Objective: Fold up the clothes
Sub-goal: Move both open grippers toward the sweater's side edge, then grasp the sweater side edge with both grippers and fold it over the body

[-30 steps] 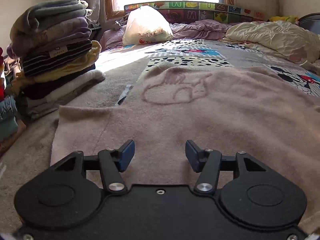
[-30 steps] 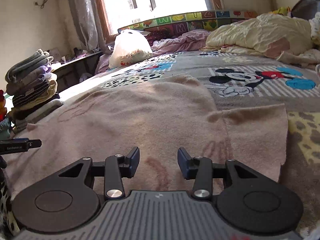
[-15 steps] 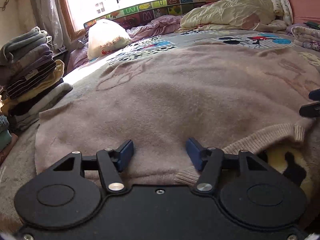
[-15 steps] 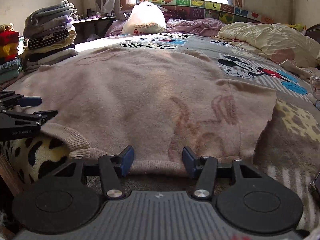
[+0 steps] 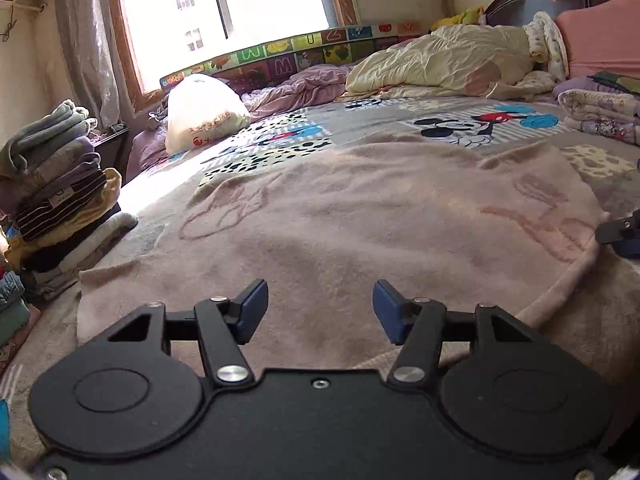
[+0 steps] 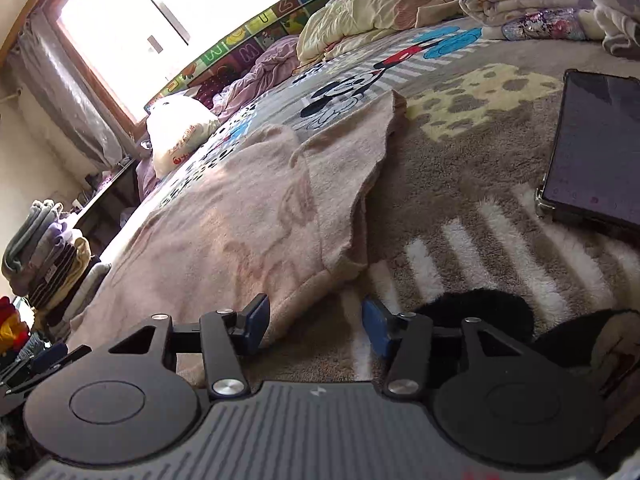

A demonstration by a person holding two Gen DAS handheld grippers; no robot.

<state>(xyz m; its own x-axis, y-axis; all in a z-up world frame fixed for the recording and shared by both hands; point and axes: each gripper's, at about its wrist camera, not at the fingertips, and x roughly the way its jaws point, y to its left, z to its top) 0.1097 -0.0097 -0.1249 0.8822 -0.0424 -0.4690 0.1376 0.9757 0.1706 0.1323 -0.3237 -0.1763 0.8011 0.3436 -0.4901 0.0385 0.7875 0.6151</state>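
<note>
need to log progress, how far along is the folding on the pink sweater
Done: a stack of folded clothes sits at the bed's left edge. In hand: nothing; the pink sweater lies spread flat, unfolded, both tongs open, left over its hem, right at its lower corner. Left: every fold of this sweater.

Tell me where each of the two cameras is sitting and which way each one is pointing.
Left wrist: on the left gripper, low at the pink sweater's hem, facing up the bed toward the window; its open fingers show.
Right wrist: on the right gripper, tilted, at the sweater's right corner, near a tablet; open fingers show.
Shared: sweater, folded stack, white bag.
</note>
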